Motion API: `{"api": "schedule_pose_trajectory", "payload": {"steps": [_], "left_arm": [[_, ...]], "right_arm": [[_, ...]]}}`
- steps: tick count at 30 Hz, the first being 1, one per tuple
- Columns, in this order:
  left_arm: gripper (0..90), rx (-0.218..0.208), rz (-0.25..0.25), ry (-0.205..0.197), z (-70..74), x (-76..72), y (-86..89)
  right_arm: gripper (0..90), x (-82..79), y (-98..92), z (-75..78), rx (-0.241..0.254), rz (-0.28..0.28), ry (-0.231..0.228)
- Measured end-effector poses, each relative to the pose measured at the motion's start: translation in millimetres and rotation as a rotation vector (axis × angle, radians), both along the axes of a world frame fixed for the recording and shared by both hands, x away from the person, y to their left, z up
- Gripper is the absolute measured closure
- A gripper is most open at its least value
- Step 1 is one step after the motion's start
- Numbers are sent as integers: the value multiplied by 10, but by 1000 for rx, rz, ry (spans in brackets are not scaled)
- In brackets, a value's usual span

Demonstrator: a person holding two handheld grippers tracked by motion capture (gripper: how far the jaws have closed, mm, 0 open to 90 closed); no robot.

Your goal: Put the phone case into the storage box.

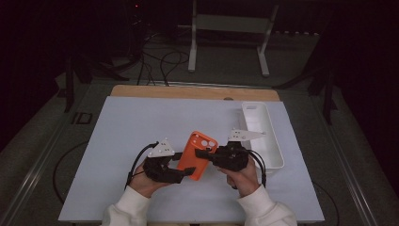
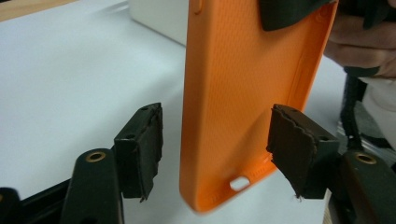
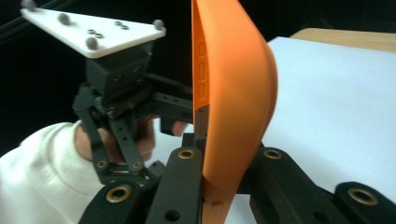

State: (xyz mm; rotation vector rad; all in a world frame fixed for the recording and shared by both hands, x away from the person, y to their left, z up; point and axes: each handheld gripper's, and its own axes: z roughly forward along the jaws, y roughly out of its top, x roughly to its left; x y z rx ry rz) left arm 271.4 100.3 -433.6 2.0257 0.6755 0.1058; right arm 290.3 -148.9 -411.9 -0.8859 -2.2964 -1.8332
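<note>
Person is sitting at a table w/ a white mat (image 1: 141, 141) on top, working a gripper in each hand. An orange phone case (image 1: 197, 154) is being held up off the mat, roughly mid-table, between the two grippers, camera cutouts at its far end.

Right gripper (image 1: 203, 152) is clamping the case: in the right gripper view its black jaws are closing on the case's (image 3: 233, 93) edge from both sides, the case standing edge-on and bowing outward, side-button bumps showing on its rim. Right hand (image 1: 242, 176) is gripping the tool from below; grey three-cornered plate (image 1: 245, 134) is sitting on top.

Left gripper (image 1: 188, 171) is reaching in at the case's near end. In the left gripper view its jaws are standing spread apart, pads (image 2: 150, 144) worn & ragged, w/ the case's (image 2: 243, 93) inner face hanging between them; left pad is clear of it, right pad is just beside its edge, contact can't be told. A slot cutout is showing near the case's bottom edge. Left hand (image 1: 146, 181) is wrapping the handle, white sleeve (image 1: 124, 209) behind, cable (image 1: 136, 162) looping off to the side.

A white tray (image 1: 275, 150) is lying along the mat's right side, just beside the right gripper.
</note>
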Motion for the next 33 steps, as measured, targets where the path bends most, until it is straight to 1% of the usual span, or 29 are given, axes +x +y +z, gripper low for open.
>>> {"api": "schedule_pose_trajectory", "payload": {"steps": [2,4,6,7,9,11,16,18,19,21,24,28,32,33], "left_arm": [[402,-4,-14,1,-3,0,-10],[404,-8,-27,5,-5,-3,-17],[413,-7,-35,6,-2,-10,-25],[426,-16,-45,12,-3,-9,-25],[448,-23,-57,20,-2,-6,-23],[483,-26,-74,27,-4,-5,-23],[571,-14,-100,35,-10,-11,-26],[612,-16,-111,45,-14,-13,-29],[632,-16,-117,44,-17,-15,-27],[676,-29,-132,54,-25,-17,-22],[731,-38,-144,45,-32,-25,-20],[794,-59,-156,53,-47,-22,-16],[830,-67,-160,53,-49,-27,-14],[837,-65,-163,48,-48,-29,-11]], "right_arm": [[856,-7,11,1,8,23,-4],[856,-14,19,0,9,38,-11],[856,-15,19,0,9,42,-13],[856,-12,12,-4,23,51,-19],[856,-6,4,-7,39,62,-15],[856,-2,0,-10,45,68,-16],[853,10,-15,-32,47,82,-16],[848,18,-27,-40,51,89,-9],[845,24,-31,-45,52,95,-10],[839,32,-44,-46,55,108,-7],[823,43,-61,-45,57,123,-4],[783,50,-77,-50,66,130,0],[753,58,-80,-57,72,132,-3],[744,59,-80,-57,74,133,-3]]}}
